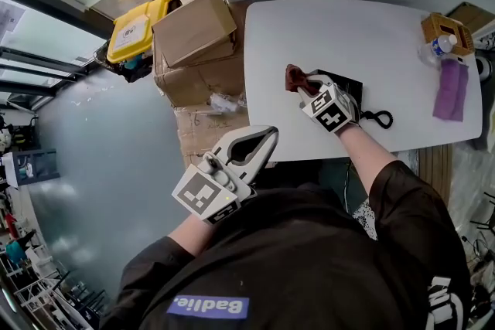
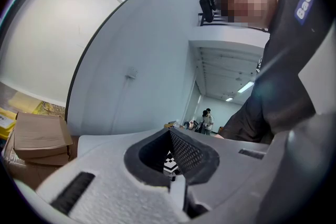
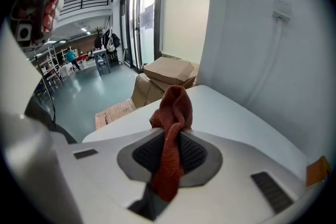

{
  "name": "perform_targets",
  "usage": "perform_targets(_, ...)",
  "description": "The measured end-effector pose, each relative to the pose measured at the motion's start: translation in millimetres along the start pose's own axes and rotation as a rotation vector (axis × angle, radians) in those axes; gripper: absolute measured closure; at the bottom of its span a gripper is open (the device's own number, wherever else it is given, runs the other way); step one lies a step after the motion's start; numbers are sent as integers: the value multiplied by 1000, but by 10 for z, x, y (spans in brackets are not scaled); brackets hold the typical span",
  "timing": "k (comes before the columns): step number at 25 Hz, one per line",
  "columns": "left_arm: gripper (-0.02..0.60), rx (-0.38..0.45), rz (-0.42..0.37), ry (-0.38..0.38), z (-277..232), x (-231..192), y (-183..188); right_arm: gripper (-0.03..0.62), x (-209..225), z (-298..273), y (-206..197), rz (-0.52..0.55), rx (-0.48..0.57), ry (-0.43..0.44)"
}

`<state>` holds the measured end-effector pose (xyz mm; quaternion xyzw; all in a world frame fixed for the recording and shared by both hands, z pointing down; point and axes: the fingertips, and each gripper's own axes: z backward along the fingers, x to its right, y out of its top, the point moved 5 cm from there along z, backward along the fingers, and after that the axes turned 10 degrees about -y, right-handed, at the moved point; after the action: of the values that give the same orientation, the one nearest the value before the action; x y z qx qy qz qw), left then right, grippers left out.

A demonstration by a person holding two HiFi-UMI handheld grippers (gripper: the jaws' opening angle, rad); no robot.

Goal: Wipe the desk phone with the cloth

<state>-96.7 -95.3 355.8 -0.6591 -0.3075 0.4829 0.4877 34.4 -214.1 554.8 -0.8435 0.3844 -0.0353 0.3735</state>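
Note:
On the white table lies a black desk phone, mostly covered by my right gripper; its coiled cord loops out toward the front edge. The right gripper is shut on a rust-red cloth, which sticks out past the fingertips above the phone's left end. In the right gripper view the cloth is pinched between the pads, bunched beyond the right gripper. My left gripper hovers off the table near my body. In its own view the left gripper is shut with nothing in it.
Cardboard boxes and a yellow case stand on the floor left of the table. At the table's far right are a water bottle, a small brown box and a purple cloth.

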Motion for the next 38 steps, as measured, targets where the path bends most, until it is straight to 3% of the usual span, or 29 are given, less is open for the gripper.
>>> perform_targets(8, 572, -16, -45, -50, 152, 138, -97, 523, -361, 211, -146, -22, -15, 4)
perform_targets(11, 572, 13, -33, -78, 202, 188, 3, 525, -497, 317, -157, -45, -18, 0)
perform_targets(18, 572, -2, -51, -168, 420, 206, -112, 525, -796, 761, -207, -214, -21, -62)
perform_targets(25, 572, -4, -22, -226, 512, 202, -254, 525, -1048, 1257, 10, -332, 69, -97)
perform_targets(31, 572, -37, -32, -220, 481, 399, -412, 525, -1143, 1698, 150, -350, 191, -68)
perform_targets(38, 572, -22, -36, -135, 188, 805, -439, 525, -1036, 2341, 45, -365, 334, -12)
